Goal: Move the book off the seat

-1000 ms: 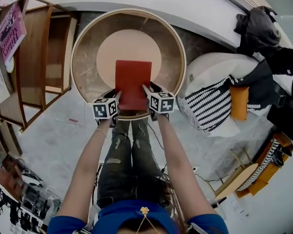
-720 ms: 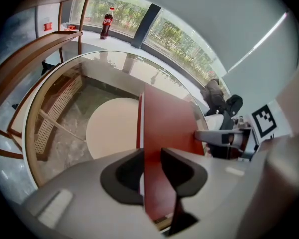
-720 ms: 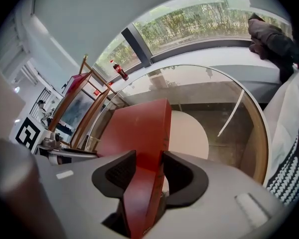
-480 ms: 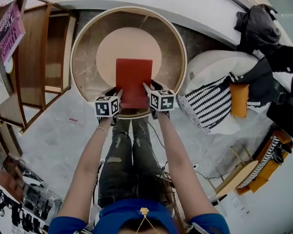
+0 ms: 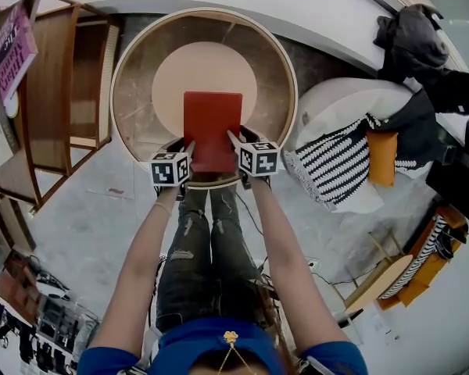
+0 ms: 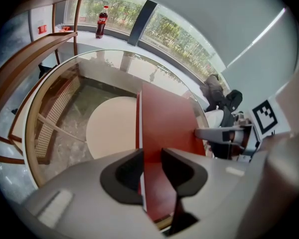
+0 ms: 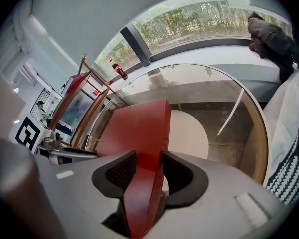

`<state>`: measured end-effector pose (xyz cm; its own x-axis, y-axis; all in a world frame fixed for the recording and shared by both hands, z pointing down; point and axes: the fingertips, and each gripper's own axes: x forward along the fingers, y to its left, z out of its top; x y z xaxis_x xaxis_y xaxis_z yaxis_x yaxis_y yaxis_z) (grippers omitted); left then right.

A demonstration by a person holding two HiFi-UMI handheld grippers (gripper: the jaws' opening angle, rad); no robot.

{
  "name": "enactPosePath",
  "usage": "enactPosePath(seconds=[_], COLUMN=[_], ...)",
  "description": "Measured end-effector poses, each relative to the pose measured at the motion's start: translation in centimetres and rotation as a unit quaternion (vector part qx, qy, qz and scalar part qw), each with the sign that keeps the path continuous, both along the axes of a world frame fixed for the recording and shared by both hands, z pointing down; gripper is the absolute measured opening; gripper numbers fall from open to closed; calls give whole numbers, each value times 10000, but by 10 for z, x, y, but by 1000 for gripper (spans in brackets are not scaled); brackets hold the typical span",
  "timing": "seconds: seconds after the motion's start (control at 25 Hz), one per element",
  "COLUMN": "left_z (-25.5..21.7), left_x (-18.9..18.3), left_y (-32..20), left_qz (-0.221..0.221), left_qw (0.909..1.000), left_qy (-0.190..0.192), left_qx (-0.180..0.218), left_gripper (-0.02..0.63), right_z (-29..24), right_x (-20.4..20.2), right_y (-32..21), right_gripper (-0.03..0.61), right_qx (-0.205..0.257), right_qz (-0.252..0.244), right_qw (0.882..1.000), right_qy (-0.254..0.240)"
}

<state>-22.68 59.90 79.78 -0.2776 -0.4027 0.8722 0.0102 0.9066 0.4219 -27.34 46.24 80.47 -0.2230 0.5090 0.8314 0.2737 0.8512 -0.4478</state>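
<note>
My tongs and my clothes
I wear a blue short-sleeved top (image 5: 189, 348) and faded dark jeans (image 5: 207, 248) with worn patches. My left gripper (image 6: 152, 156) and right gripper (image 7: 149, 159) are smooth grey shells with black pads, and each carries a white cube (image 5: 170, 169) printed with black square markers.

Bare floor (image 5: 86, 225) lies open at the near left of the round seat (image 5: 203, 65). A wooden shelf unit (image 5: 55, 92) stands just beside its left; a white chair (image 5: 336, 104) with a striped cushion (image 5: 332, 166) crowds its right.
</note>
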Motion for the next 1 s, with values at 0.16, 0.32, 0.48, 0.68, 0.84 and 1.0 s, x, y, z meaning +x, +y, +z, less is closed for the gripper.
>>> enactPosePath(seconds=[0.16,0.32,0.48,0.68,0.84,1.0], left_z=[-2,-1,-1,-2,-2,-2], left_x=[0,0,0,0,1,0], left_y=[0,1,0,0,-1,1], left_qz=[-22,-27,-20,-30,-20,-106], left_qw=[10000,10000,10000,10000,10000,9999], left_qy=[2,-7,-15,14,-15,0], left_qx=[-23,-13,-21,-17,-5,33], left_gripper=[110,110,110,110,112,112], right_z=[-1,-1,-1,-2,-2,-2], right_x=[1,0,0,1,1,1], right_y=[0,1,0,1,0,0], right_gripper=[170,170,170,170,170,172], right_qx=[-5,-9,-1,44,38,39], right_qz=[9,9,29,20,37,61], right_qw=[10000,10000,10000,10000,10000,10000], right_qy=[12,-1,3,37,28,39])
